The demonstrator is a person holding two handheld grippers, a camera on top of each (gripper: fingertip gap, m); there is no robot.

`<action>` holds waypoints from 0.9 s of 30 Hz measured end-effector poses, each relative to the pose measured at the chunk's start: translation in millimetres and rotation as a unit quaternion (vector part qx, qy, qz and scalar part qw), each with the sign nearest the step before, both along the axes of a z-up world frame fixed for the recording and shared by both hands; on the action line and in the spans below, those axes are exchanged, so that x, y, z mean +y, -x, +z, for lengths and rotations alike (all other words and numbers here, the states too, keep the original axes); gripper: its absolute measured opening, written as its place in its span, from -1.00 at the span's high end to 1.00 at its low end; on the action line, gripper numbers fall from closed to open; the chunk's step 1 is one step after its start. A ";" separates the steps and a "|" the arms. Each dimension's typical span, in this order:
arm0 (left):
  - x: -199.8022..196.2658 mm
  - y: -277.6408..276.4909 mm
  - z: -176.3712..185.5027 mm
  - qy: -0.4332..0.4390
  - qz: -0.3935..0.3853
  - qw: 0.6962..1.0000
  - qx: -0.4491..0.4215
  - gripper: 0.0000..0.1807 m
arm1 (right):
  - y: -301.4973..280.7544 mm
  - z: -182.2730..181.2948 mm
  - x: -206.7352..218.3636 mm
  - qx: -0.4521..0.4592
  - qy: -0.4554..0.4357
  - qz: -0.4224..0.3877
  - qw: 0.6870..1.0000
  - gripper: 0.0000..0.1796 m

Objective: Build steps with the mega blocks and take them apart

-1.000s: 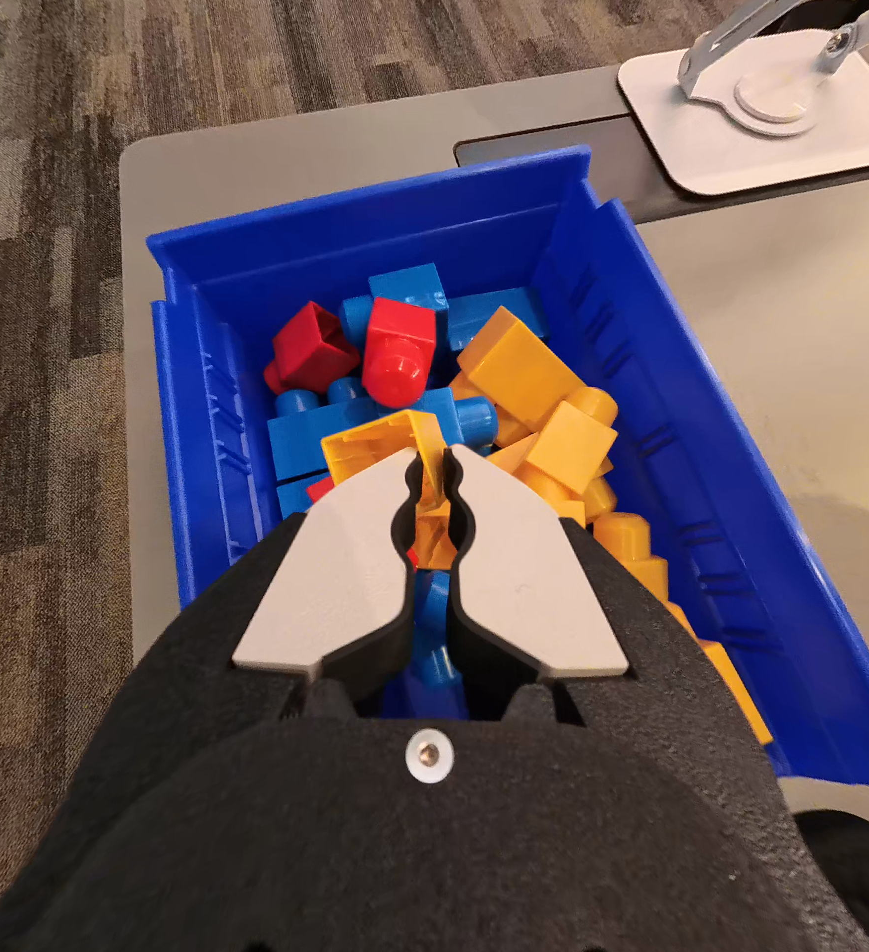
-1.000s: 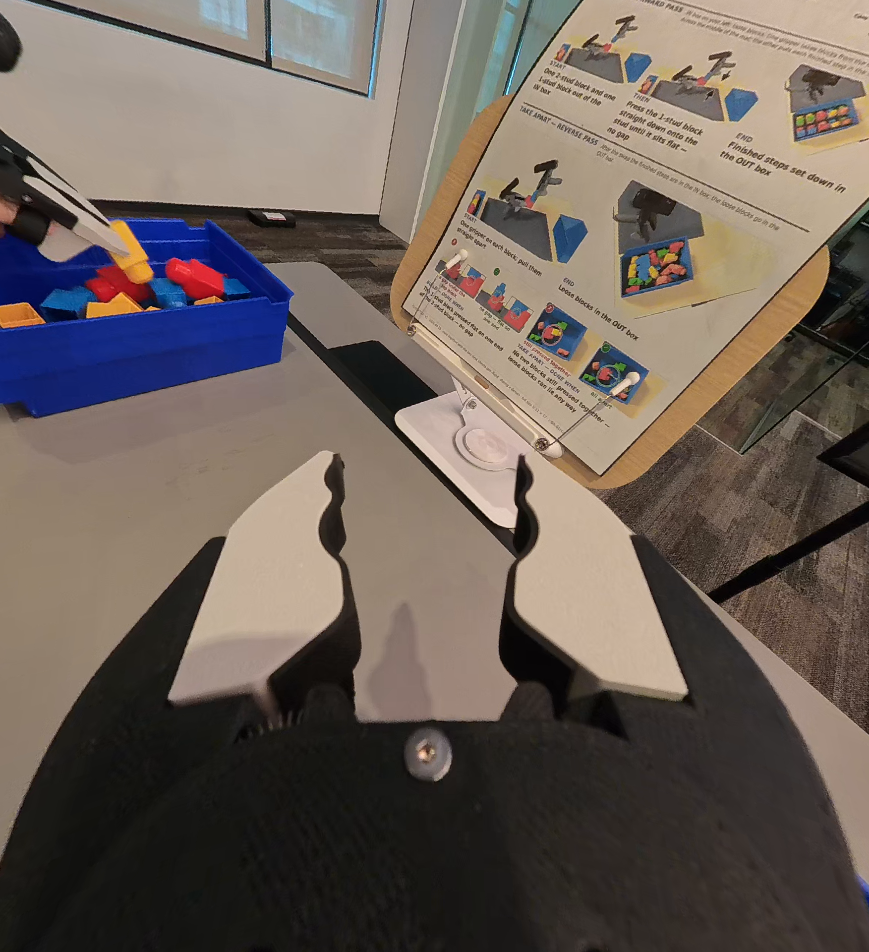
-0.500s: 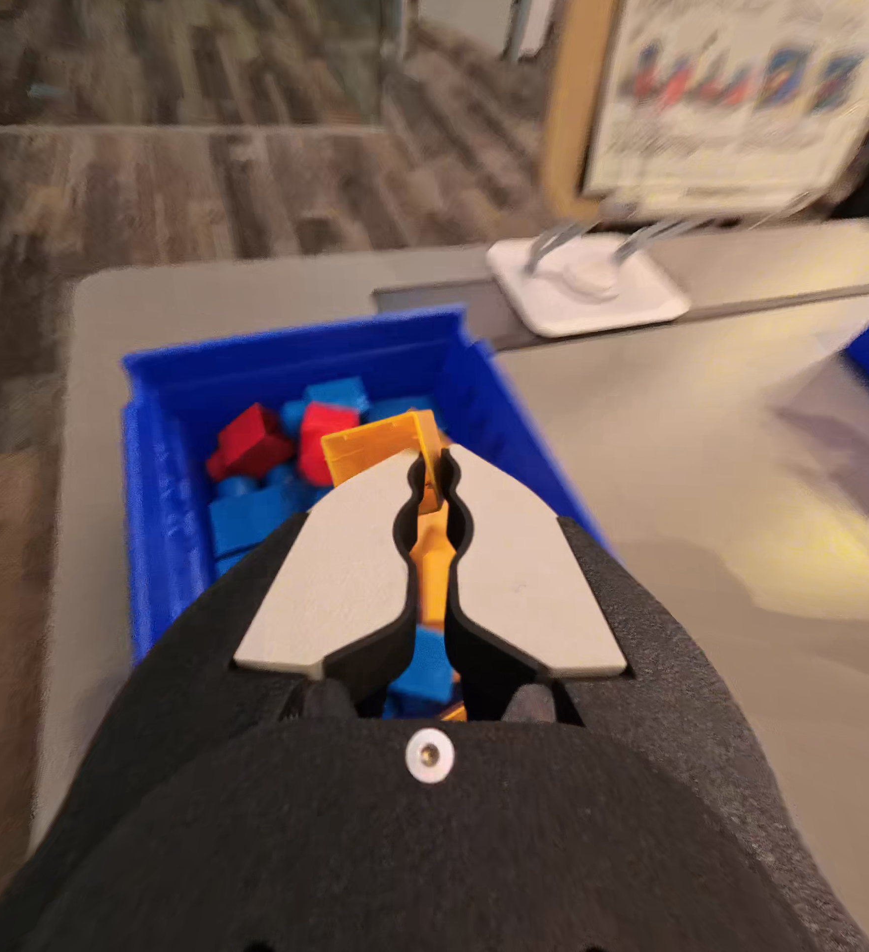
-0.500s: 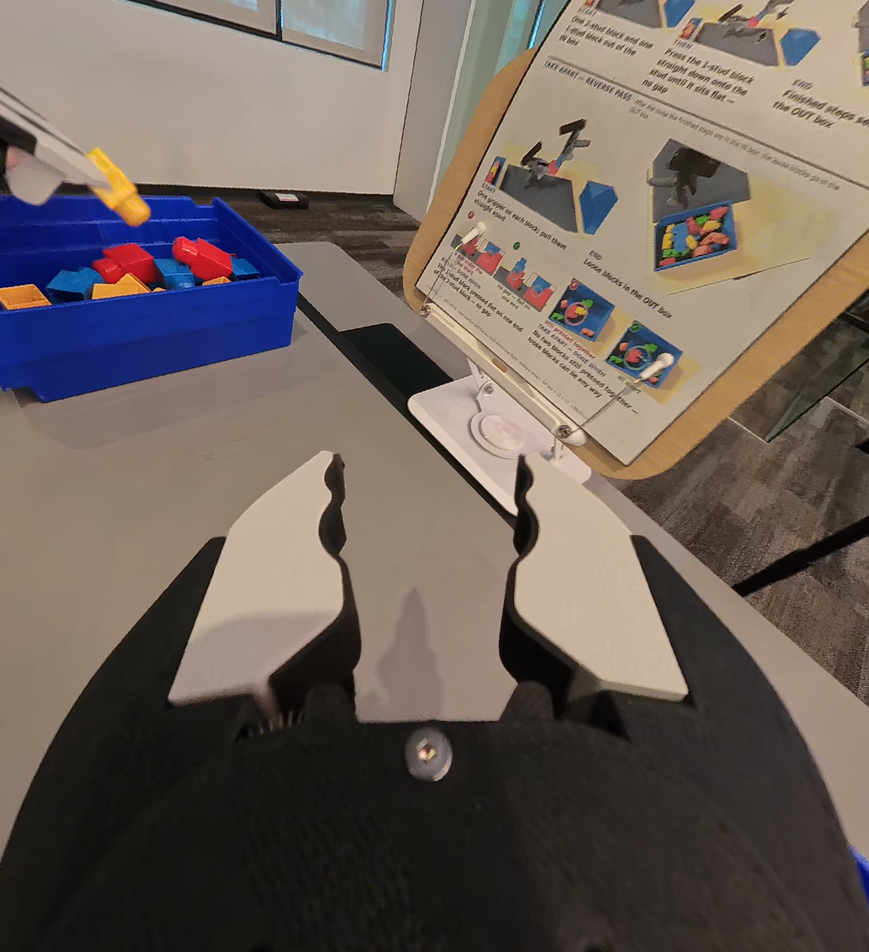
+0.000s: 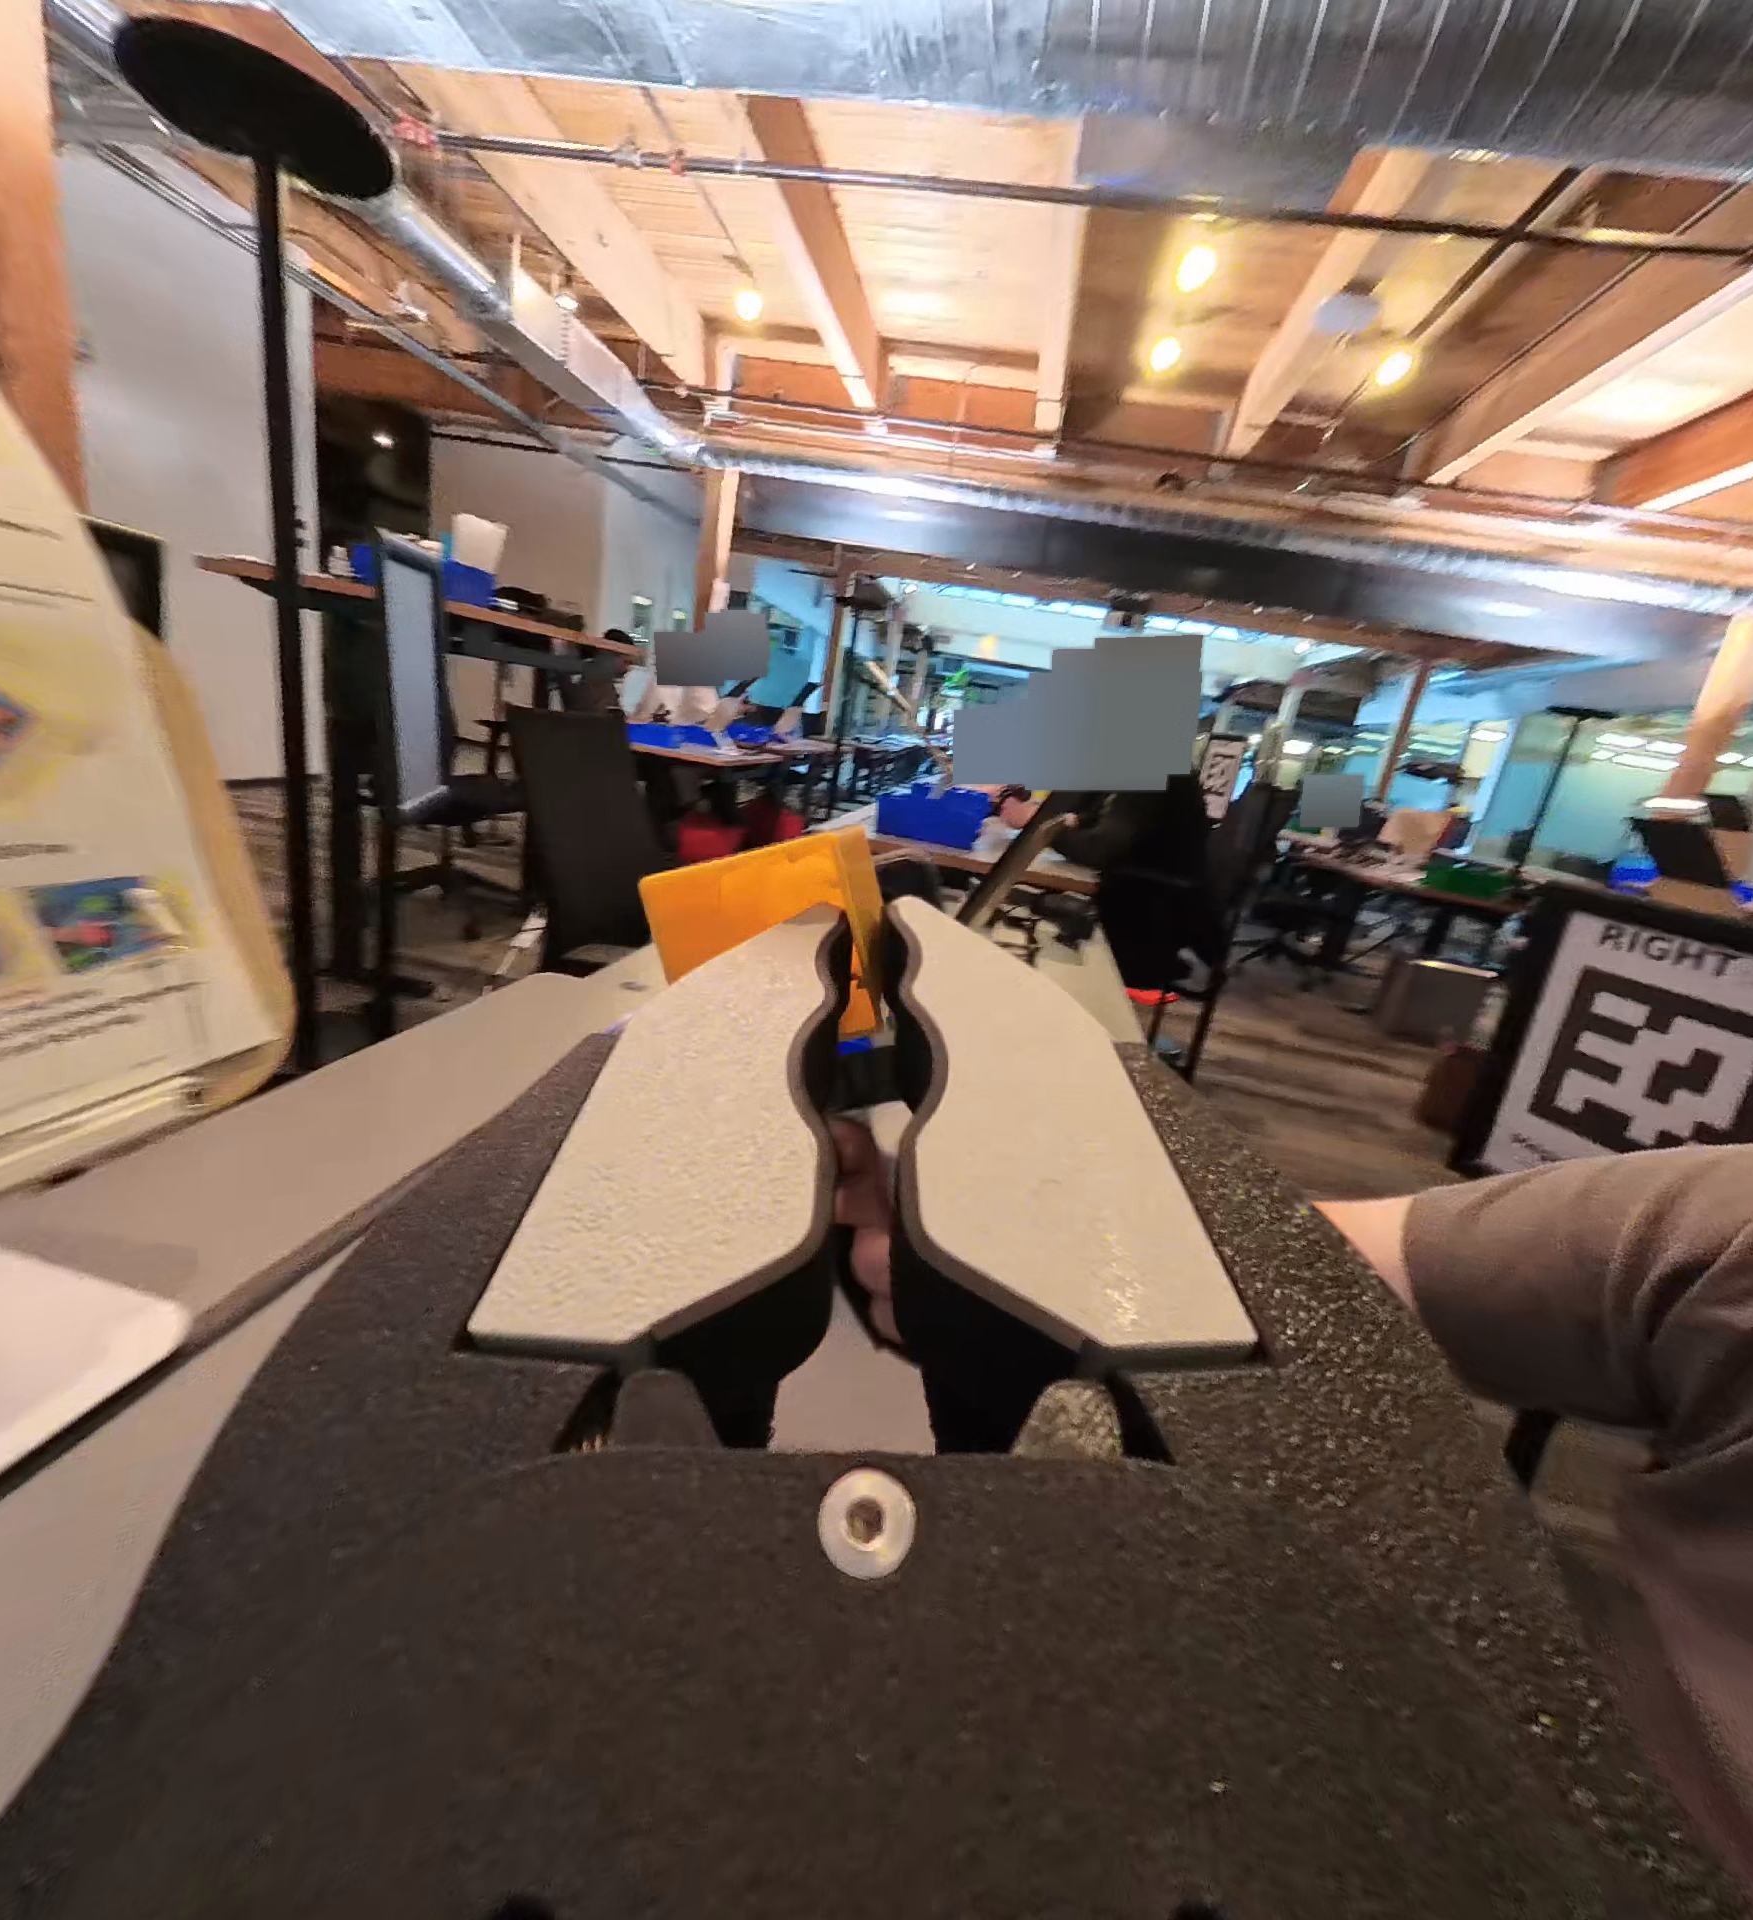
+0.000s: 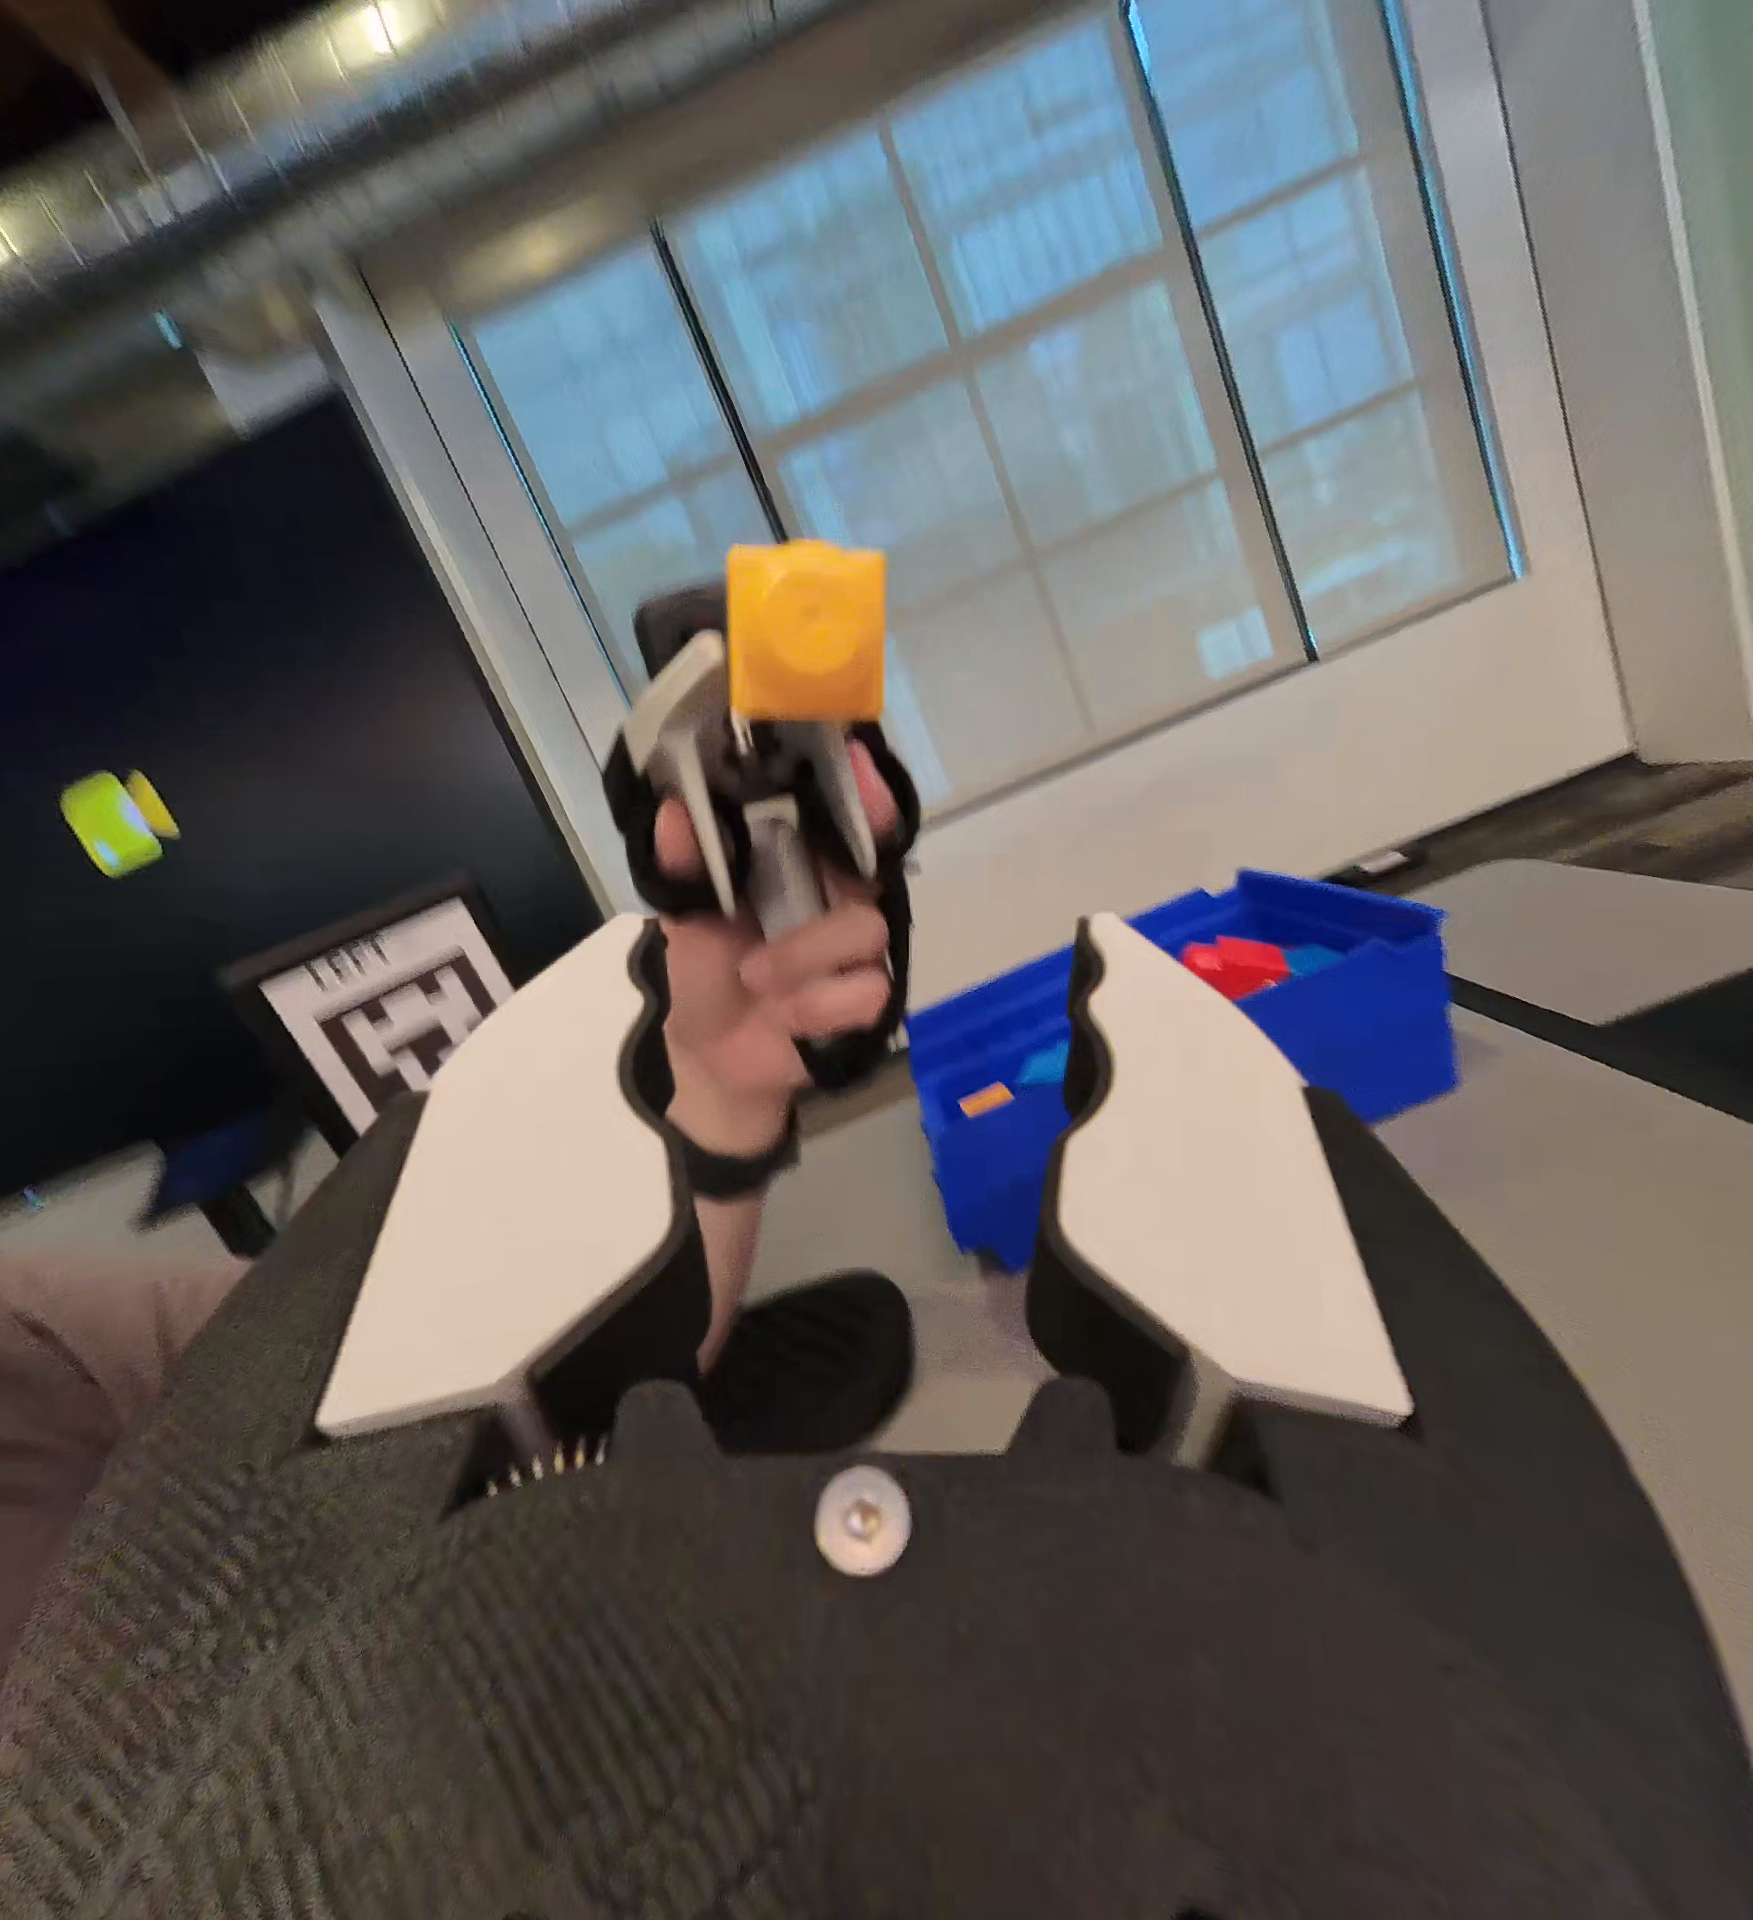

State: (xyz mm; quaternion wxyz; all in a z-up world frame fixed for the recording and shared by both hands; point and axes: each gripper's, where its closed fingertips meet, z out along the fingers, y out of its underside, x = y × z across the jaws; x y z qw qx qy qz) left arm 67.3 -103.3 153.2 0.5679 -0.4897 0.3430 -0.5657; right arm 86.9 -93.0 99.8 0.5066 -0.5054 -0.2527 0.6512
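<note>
Grey table (image 6: 1630, 1299) bearing a blue bin (image 6: 1371, 1049) of blocks in a timber-ceilinged, windowed office; left gripper (image 5: 864, 935) clamps an orange block (image 5: 747, 904) aloft above the table, right gripper (image 6: 867, 987) spread wide, empty.

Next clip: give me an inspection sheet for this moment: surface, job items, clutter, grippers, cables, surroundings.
Surface: grey table, mostly bare.
Job's things: orange block held in the air; blue bin on the table holds red, blue and orange blocks.
Clutter: nothing seen.
Grippers: left gripper shut on the orange block; right gripper open, empty, facing the left one.
Cables: nothing seen.
Surroundings: instruction board on a white stand, marker placards, windows, office desks and chairs behind.
</note>
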 end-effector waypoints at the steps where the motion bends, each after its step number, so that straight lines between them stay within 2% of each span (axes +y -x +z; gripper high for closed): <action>1: -2.9 -10.3 -3.9 0.005 -0.010 1.000 -0.003 0.95 | -3.5 4.9 -0.2 0.031 0.012 0.003 0.999 0.16; 7: -10.0 -45.2 -26.0 0.023 -0.045 0.999 0.014 0.94 | -18.9 17.6 1.8 0.107 0.017 -0.003 0.994 0.23; 8: -10.3 -47.9 -28.7 0.024 -0.045 0.999 0.019 0.94 | -21.0 18.5 1.8 0.109 0.015 0.000 0.994 0.32; 10: -8.2 -51.6 -34.5 0.021 -0.034 0.999 0.035 0.95 | -24.8 20.1 -0.4 0.115 0.012 0.014 0.993 0.62; 11: -4.9 -51.5 -36.8 0.018 -0.020 0.998 0.049 0.93 | -25.9 19.0 2.5 0.112 0.019 0.013 0.993 0.62; 15: 18.4 -32.5 -34.8 -0.012 0.086 0.991 0.098 0.27 | -34.6 15.1 16.8 0.080 0.022 0.008 0.997 0.62; 16: 22.1 -28.5 -38.0 -0.021 0.102 0.987 0.122 0.19 | -34.6 13.7 17.3 0.055 0.011 0.015 0.998 0.62; 21: 7.7 -38.8 -68.4 -0.013 0.030 0.976 0.214 0.30 | -27.8 6.9 -1.8 -0.101 -0.096 0.037 0.990 0.62; 24: -1.2 -46.9 -74.6 -0.018 -0.007 0.976 0.215 0.52 | -25.2 -3.6 -11.0 -0.197 -0.160 0.024 0.967 0.62; 27: -5.1 -50.7 -84.8 -0.018 -0.026 0.971 0.237 0.58 | -27.9 -9.0 -16.1 -0.246 -0.189 0.017 0.951 0.62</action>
